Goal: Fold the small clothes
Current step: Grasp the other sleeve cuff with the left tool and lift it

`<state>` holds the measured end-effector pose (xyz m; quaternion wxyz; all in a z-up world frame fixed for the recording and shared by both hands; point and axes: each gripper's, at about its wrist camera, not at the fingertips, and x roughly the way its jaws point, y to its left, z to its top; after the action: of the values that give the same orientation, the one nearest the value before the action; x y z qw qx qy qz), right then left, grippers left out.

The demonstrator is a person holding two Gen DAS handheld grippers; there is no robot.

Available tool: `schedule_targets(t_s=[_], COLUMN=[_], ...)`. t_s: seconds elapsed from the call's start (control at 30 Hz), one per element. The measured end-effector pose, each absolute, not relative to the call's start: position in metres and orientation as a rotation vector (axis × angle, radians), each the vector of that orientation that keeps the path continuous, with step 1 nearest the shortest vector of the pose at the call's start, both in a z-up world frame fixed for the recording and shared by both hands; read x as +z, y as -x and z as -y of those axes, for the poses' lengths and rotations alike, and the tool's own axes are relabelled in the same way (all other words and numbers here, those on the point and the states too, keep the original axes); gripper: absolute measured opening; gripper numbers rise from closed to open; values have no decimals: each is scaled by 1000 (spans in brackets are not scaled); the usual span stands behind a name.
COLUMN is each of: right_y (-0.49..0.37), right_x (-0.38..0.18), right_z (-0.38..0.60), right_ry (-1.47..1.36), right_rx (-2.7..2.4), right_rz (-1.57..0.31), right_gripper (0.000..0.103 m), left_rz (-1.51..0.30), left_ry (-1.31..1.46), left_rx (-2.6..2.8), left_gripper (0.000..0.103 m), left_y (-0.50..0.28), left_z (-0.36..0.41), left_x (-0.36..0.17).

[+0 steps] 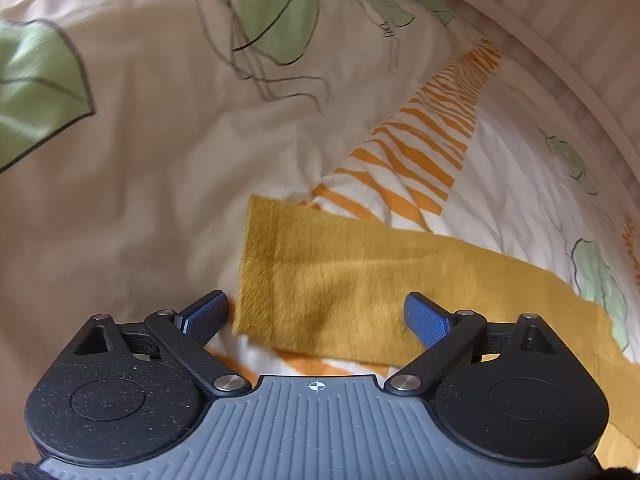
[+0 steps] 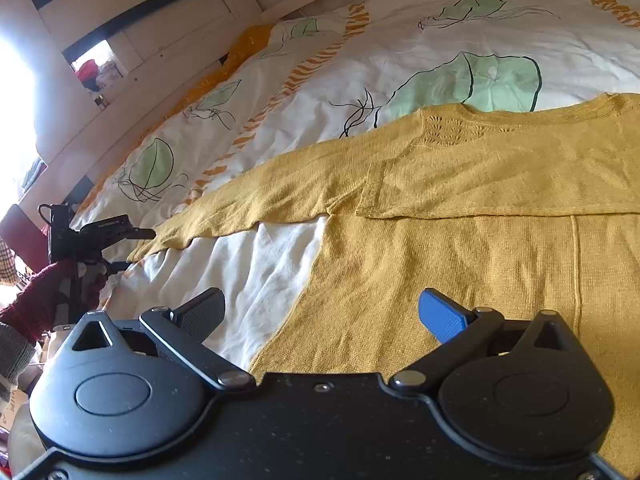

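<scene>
the mustard sweater [image 2: 460, 200] lies flat on the leaf-print duvet [image 2: 400, 60], one sleeve stretched toward the bed's side edge. the left gripper [image 1: 316, 318] hangs wide open over the sleeve cuff [image 1: 320, 280]; the right gripper [image 2: 322, 314] gapes wide, empty, over the sweater's side edge, bare duvet beside it.

Both wrist views low over bedspread [image 1: 160, 200] — sharing mustard sweater [image 2: 480, 184]

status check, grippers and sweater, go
Left gripper open over the sleeve cuff. Right gripper open at the mustard sweater body edge. Sleeve lies spread out on the duvet, nothing blocking.
</scene>
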<state>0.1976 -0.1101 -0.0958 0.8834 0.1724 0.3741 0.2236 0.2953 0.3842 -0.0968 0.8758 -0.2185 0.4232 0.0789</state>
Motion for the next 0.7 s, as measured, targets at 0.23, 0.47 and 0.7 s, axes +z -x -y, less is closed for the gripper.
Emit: schedule_targets(t_s=[0.23,0.47,0.7], right_y=[-197,-197,-194], right_x=[-101,-104,-104], right_z=[110,112,129], right_ry=[-359,-380,-420], right_rx=[460,463,447], right_rz=[-798,-809,-806], right_gripper=[103,103,103], left_rz=[-844,-822,-766], left_ry=[414,429,548], left_rx=[223,240,168], left_gripper=[36,4,3], left_y=[-303,-290,-284], left_z=[-385,-391,-377], left_x=[-90,-90,-52])
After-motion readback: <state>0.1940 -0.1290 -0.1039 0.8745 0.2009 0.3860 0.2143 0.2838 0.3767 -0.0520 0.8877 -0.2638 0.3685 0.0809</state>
